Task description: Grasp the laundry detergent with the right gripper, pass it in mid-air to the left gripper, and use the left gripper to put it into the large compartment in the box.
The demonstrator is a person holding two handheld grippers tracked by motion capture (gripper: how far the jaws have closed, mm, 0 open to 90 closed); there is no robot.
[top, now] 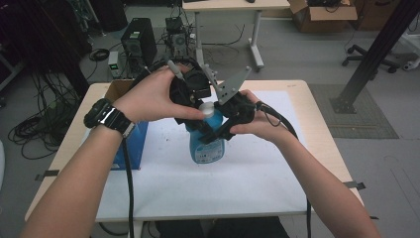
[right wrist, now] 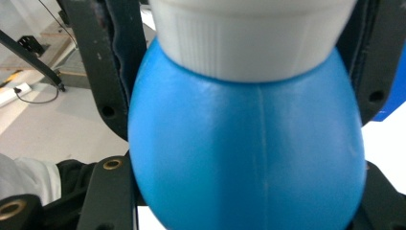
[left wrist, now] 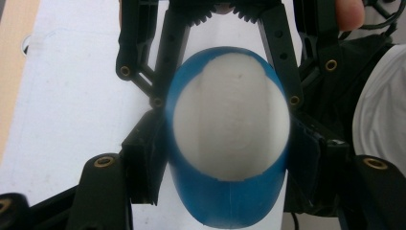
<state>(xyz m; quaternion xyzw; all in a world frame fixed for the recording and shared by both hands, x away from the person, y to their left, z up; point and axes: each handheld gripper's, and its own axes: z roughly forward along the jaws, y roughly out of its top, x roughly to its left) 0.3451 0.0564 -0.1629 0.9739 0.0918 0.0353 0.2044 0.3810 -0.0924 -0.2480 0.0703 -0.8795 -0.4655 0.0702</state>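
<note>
Blue plastic bottle (top: 206, 141) with white ribbed cap (top: 207, 107) stands on the worktop (top: 247, 173), right hand-held gripper (top: 224, 130) clamping its shoulder, left hand-held gripper (top: 200, 106) closed on the cap.

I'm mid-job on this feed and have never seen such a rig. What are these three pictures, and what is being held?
There is no robot arm here: a person holds a black two-jaw gripper in each hand. The high view looks down on the table, covered by a white sheet. The left gripper and the right gripper meet at a blue bottle with a white cap. A blue box sits at the left. The other two pictures come from cameras riding on the grippers. The left gripper view looks down on the cap. The right gripper view shows the bottle's shoulder between its jaws, which seem shut on it.
</note>
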